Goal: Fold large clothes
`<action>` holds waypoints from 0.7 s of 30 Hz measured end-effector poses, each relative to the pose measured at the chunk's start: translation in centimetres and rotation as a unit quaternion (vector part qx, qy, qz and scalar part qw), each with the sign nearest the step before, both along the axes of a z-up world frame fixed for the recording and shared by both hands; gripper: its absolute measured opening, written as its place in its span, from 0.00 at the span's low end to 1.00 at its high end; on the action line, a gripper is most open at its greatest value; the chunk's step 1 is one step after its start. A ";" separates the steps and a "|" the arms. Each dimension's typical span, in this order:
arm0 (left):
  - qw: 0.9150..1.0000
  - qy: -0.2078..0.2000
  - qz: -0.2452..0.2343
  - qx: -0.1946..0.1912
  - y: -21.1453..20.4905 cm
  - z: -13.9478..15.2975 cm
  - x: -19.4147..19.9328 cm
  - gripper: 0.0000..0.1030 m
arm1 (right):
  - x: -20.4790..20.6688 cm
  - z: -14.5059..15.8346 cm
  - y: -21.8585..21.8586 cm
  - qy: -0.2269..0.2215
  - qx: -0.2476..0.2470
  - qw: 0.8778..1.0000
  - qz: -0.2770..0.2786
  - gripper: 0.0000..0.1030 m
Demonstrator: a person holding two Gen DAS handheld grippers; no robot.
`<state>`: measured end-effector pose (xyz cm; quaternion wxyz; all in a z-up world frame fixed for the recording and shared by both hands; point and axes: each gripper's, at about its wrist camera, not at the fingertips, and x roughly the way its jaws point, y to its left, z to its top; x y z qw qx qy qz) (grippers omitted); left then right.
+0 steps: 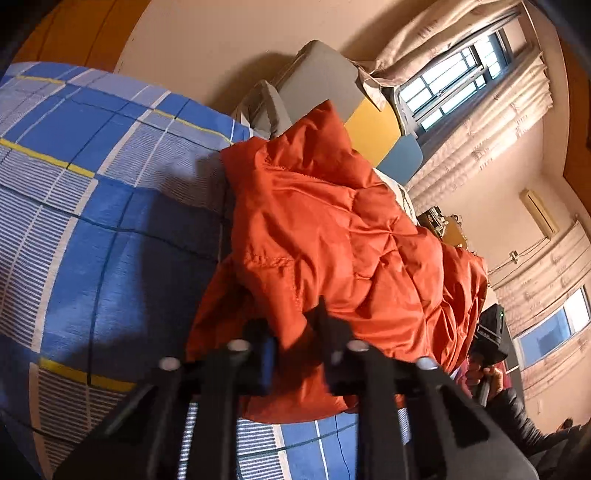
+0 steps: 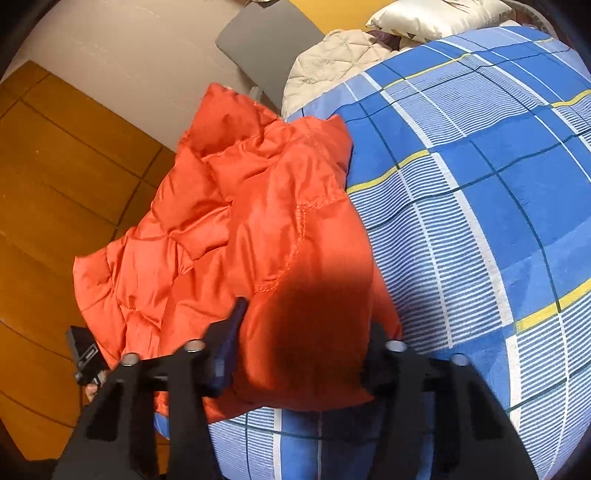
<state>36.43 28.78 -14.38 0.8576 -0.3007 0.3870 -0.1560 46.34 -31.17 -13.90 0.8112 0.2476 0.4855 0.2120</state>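
Jacket: an orange quilted puffer jacket [image 1: 332,236] lies bunched on the bed, near the bed's edge; in the right wrist view [image 2: 236,236] part of it hangs past the edge over the wooden floor.
Bed cover: a blue checked sheet [image 1: 92,206] with white stripes and thin yellow lines covers the mattress under the jacket; it fills the right side of the right wrist view [image 2: 480,184].
Left gripper: the left gripper [image 1: 295,343] sits at the near edge of the jacket, its two black fingers standing a narrow way apart with a fold of orange fabric between them; whether the fabric is truly pinched cannot be told.
Right gripper: the right gripper [image 2: 306,350] has its jaws spread wide, one finger on each side of the jacket's near corner, which lies in its shadow between them.
Far end of bed: a cream quilted blanket [image 2: 332,62] and a pale pillow [image 2: 436,16] lie at the far end, beside a grey board [image 2: 269,40] leaning at the wall.
Floor: orange-brown wooden floor [image 2: 55,184] on the left in the right wrist view.
Room: a barred window [image 1: 454,81] with beige curtains [image 1: 491,144] shows far right in the left wrist view.
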 end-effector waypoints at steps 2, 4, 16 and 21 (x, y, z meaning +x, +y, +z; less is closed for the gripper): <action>1.000 -0.009 0.002 -0.001 0.0 0.6 -0.7 0.08 | -0.7 0.7 0.4 -0.005 -0.009 1.000 0.006 0.28; 1.000 -0.017 0.003 0.000 0.0 1.1 -1.5 0.06 | -1.2 1.5 0.7 -0.012 -0.016 1.000 0.009 0.23; 0.999 -0.038 0.002 -0.011 0.0 3.5 -10.0 0.05 | -7.9 4.5 0.3 -0.026 -0.007 0.999 0.037 0.19; 0.999 -0.024 0.001 -0.023 -0.8 2.9 -14.7 0.05 | -11.6 4.3 -1.1 -0.014 -0.012 0.999 0.039 0.19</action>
